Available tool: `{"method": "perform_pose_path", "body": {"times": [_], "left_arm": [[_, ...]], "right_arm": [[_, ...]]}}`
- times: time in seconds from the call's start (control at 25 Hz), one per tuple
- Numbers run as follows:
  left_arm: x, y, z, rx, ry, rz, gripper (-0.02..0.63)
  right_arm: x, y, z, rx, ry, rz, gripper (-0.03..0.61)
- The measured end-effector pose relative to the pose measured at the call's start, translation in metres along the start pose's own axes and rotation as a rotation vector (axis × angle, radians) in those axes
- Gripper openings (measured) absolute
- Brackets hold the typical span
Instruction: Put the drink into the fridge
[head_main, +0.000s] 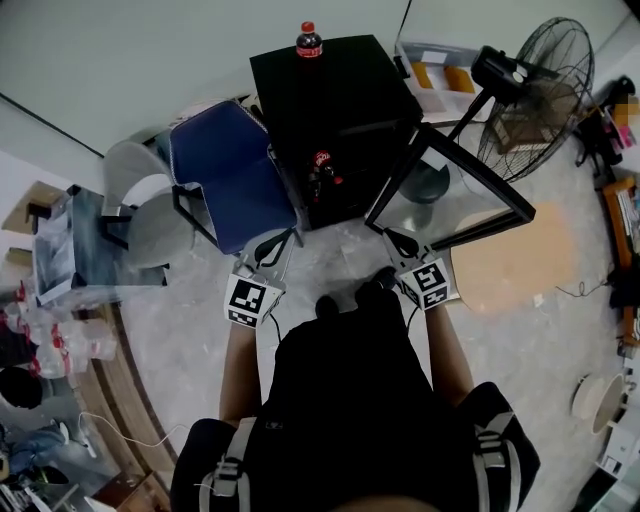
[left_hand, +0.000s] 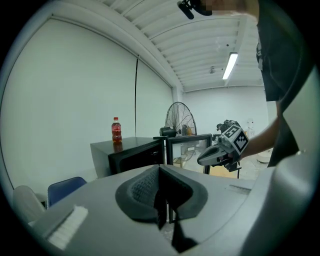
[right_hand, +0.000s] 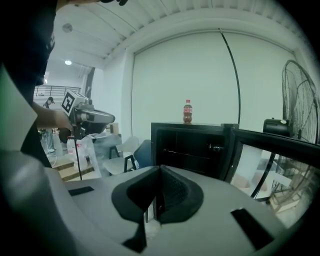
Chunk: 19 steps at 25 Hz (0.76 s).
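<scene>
A cola bottle (head_main: 309, 40) with a red cap stands upright on top of the black mini fridge (head_main: 345, 90). The fridge's glass door (head_main: 455, 190) hangs open to the right. In the head view, something dark with a red label (head_main: 322, 162) shows inside the open fridge. My left gripper (head_main: 283, 238) and right gripper (head_main: 388, 236) are both shut and empty, held low in front of the fridge, well short of the bottle. The bottle (left_hand: 116, 131) is far off in the left gripper view, as is the bottle (right_hand: 187, 111) in the right gripper view.
A blue chair (head_main: 225, 175) stands just left of the fridge, with a grey chair (head_main: 140, 200) beyond it. A standing fan (head_main: 535, 85) and a bin (head_main: 440, 70) are at the right rear. Bags and bottles (head_main: 50, 340) lie at the left.
</scene>
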<state>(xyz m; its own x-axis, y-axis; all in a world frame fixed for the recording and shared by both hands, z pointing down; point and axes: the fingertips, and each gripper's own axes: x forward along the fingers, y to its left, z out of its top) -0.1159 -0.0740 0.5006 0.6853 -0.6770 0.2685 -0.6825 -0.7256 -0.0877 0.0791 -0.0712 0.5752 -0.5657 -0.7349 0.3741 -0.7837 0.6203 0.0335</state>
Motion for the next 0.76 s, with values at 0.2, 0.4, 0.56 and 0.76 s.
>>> {"method": "perform_pose_path", "body": {"times": [0.2, 0.4, 0.56, 0.76], "left_arm": [[-0.001, -0.004, 0.001, 0.004, -0.005, -0.007, 0.0], [-0.004, -0.009, 0.0, 0.012, 0.007, -0.014, 0.0], [-0.005, -0.01, -0.001, 0.012, 0.008, -0.013, 0.0], [-0.005, -0.014, -0.002, 0.015, 0.015, -0.022, 0.0]], "right_arm": [[-0.006, -0.001, -0.002, -0.003, -0.004, -0.019, 0.002], [-0.009, 0.002, -0.006, 0.016, -0.008, -0.028, 0.002], [-0.01, 0.003, -0.01, 0.018, -0.002, -0.033, 0.002], [-0.014, 0.003, -0.016, 0.021, 0.01, -0.039, 0.002]]}}
